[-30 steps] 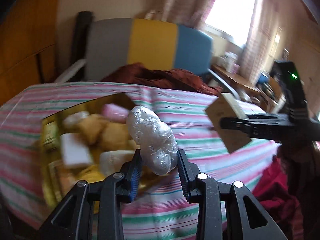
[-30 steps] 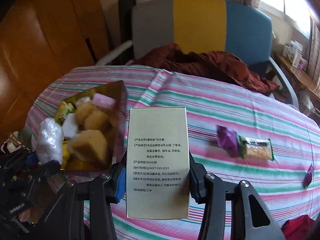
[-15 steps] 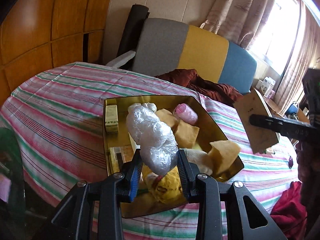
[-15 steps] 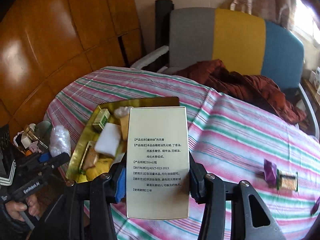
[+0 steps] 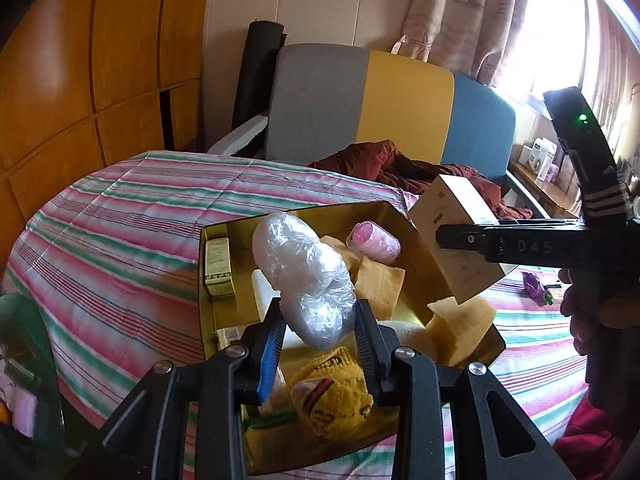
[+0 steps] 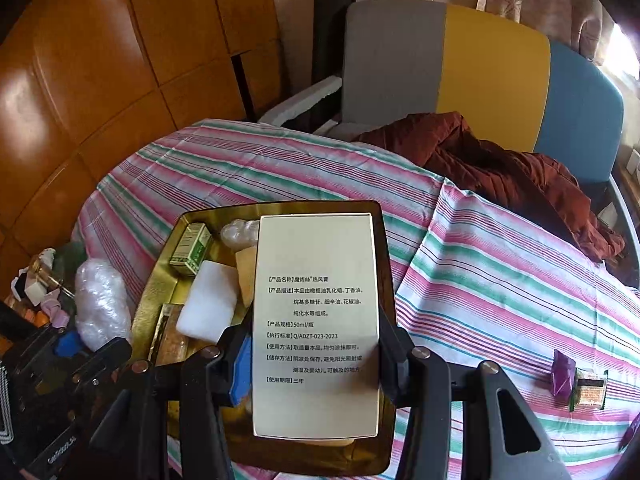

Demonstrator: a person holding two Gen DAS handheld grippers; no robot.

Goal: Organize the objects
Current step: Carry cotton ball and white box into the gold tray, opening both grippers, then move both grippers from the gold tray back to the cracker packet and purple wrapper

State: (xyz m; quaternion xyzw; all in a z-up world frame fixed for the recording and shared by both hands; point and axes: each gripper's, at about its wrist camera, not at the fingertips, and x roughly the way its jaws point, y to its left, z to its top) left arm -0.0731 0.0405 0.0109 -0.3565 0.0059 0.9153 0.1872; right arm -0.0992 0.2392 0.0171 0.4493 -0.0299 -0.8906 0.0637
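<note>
My left gripper (image 5: 318, 338) is shut on a clear plastic-wrapped bundle (image 5: 306, 278), held over the near end of a gold tin box (image 5: 418, 276) on the striped table. Inside the tin lie a pink roll (image 5: 374, 242), a small green carton (image 5: 218, 266), yellow sponges (image 5: 460, 322) and a yellow cloth (image 5: 332, 398). My right gripper (image 6: 316, 364) is shut on a cream carton with printed text (image 6: 316, 320), held above the tin (image 6: 160, 292). The same carton (image 5: 452, 240) shows at right in the left wrist view. The bundle (image 6: 100, 304) appears left of the tin in the right wrist view.
A grey, yellow and blue chair (image 6: 460, 68) with a dark red garment (image 6: 500, 168) stands behind the table. A purple wrapper (image 6: 562, 370) and a snack bar (image 6: 590, 386) lie on the cloth at right. Wooden panels (image 5: 100, 80) line the left. A green bin (image 5: 24, 364) sits at lower left.
Both grippers swung left toward the tin, which now fills the middle of each view. The bundle and the carton stay gripped; the carton now hangs over the tin.
</note>
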